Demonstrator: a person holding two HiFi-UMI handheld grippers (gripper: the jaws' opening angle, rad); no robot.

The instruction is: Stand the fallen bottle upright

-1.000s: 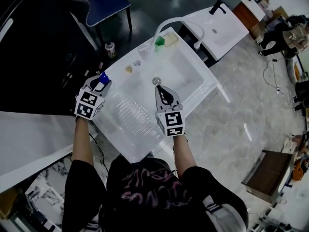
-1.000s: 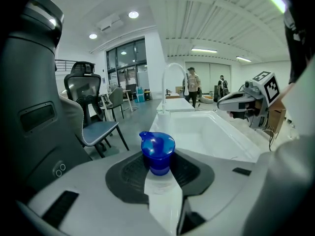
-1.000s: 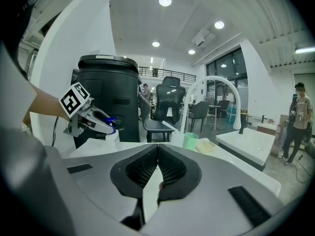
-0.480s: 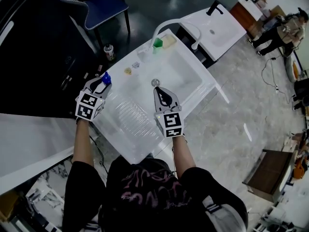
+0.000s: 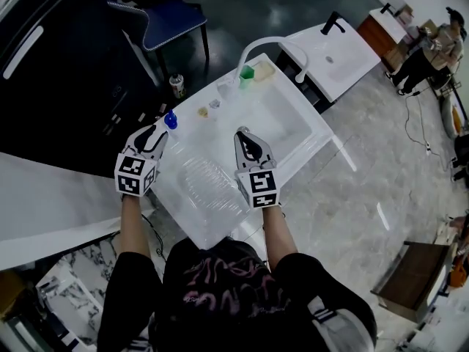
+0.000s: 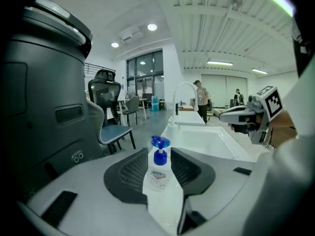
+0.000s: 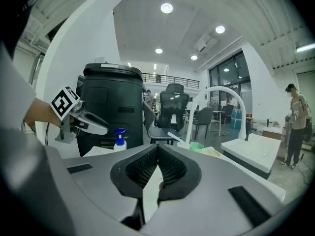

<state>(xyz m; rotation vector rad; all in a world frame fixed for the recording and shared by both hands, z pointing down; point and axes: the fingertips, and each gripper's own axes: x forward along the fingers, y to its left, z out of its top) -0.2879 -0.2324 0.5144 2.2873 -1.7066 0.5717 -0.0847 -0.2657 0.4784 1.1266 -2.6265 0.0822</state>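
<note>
A small clear bottle [image 5: 171,120] with a blue pump top stands upright on the left rim of the white sink unit [image 5: 220,196]. My left gripper [image 5: 157,134] sits just behind it, a little apart, and its jaws have just been opening. In the left gripper view the bottle [image 6: 159,168] shows in the gap ahead of the left gripper [image 6: 160,154], with the pads [image 6: 133,173] off it. My right gripper [image 5: 244,134] hovers over the ribbed drainboard, shut and empty. The right gripper [image 7: 157,146] view shows the bottle [image 7: 119,140] to its left.
A white arched tap [image 5: 271,46], a green cup [image 5: 247,72] and a yellow sponge [image 5: 264,70] line the basin's far end. Small items [image 5: 203,111] lie on the back rim. A blue chair [image 5: 172,20], a can [image 5: 176,85] on the floor and a second sink [image 5: 341,50] stand beyond.
The left gripper has let go of the bottle, widened its jaws and drawn back and up. The bottle now stands free. The right gripper has stayed put.
</note>
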